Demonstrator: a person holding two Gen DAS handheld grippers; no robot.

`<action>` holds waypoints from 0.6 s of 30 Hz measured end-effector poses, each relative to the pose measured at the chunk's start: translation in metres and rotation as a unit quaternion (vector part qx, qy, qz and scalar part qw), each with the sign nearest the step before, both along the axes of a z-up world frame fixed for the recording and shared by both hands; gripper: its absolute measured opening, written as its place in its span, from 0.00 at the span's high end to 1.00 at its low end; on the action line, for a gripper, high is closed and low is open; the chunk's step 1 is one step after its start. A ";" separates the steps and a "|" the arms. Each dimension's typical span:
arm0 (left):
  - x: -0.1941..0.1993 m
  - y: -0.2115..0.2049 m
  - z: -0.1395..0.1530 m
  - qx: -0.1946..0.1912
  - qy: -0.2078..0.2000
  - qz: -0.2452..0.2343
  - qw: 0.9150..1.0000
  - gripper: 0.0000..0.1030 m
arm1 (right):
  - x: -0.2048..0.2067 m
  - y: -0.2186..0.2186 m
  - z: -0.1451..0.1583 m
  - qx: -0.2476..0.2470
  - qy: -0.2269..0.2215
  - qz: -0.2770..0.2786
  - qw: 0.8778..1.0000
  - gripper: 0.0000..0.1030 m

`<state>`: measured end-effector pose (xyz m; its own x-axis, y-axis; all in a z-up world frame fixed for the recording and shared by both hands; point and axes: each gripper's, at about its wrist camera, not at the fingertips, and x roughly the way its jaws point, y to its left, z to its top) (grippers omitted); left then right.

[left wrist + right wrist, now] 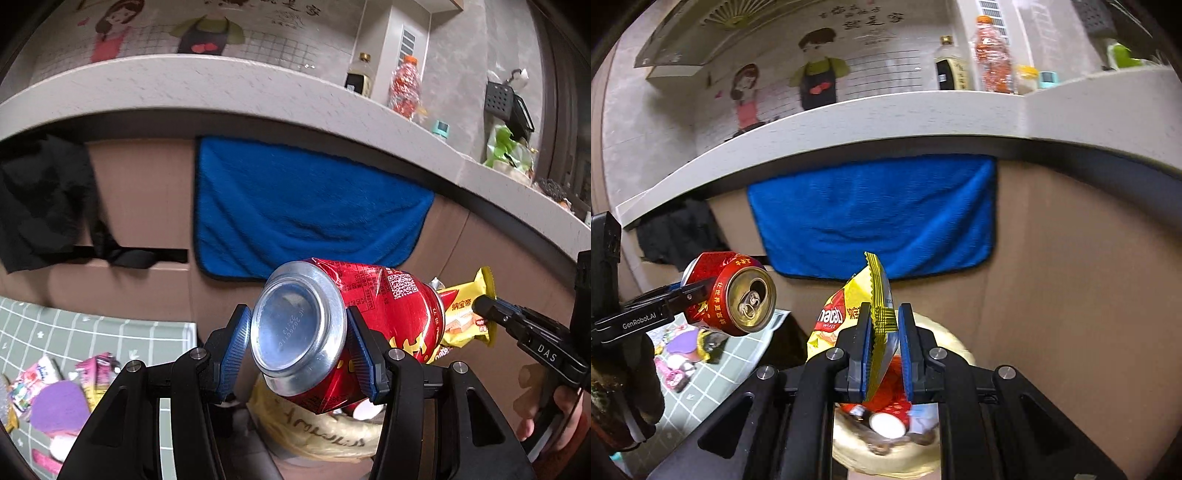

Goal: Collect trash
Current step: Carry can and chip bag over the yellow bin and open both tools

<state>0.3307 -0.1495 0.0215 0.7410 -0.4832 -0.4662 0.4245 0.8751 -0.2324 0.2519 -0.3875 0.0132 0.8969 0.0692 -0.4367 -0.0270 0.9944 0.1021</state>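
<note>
Trash bin [955,334] mostly hidden behind can [343,332], wrapper [860,314], fingers [864,343].

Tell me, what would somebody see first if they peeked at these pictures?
Probably the shiny red can, dented and lying sideways, squeezed in the left gripper right in the middle. Next comes the yellow snack wrapper pinched in the right gripper, above a bin with a pale bag that already has trash inside. Behind both hangs a big blue towel under the counter.
</note>
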 end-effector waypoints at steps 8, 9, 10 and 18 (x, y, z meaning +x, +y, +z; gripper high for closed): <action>0.011 -0.018 -0.016 0.007 0.018 -0.012 1.000 0.49 | -0.001 -0.017 -0.006 -0.001 0.001 -0.020 1.000 0.87; 0.013 -0.020 -0.018 0.009 0.018 -0.013 1.000 0.49 | -0.002 -0.018 -0.006 -0.003 0.002 -0.023 1.000 0.87; 0.014 -0.022 -0.019 0.012 0.019 -0.014 1.000 0.49 | -0.002 -0.018 -0.008 -0.004 0.002 -0.025 1.000 0.87; 0.038 -0.040 -0.052 0.035 0.056 -0.022 0.998 0.49 | 0.011 -0.017 -0.025 -0.020 0.022 -0.035 0.999 0.87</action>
